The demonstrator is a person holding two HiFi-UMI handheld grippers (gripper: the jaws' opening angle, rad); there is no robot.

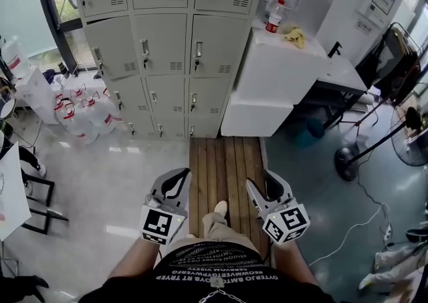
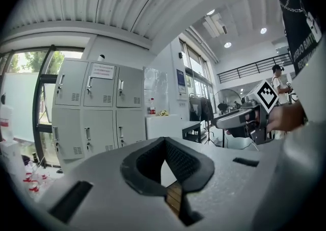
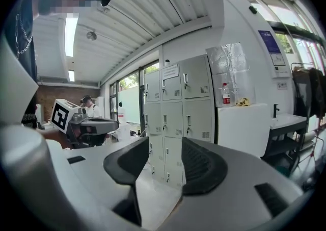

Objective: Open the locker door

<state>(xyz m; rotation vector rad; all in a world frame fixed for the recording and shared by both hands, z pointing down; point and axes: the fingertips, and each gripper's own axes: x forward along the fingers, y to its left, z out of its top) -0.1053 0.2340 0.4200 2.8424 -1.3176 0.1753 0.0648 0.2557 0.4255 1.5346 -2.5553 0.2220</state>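
Lockers (image 1: 167,41) are being seen well ahead in the head view, doors apparently all shut, while the left gripper (image 1: 178,174) and right gripper (image 1: 262,178) are being carried low over a wooden walkway (image 1: 227,154). In the left gripper view, jaws are being held tip to tip on nothing, so a handle is likely being knocked rather than caught. In the right gripper view, jaws are being held apart and empty, with the lockers far off; among so many like doors, the wrong one risks being chosen.
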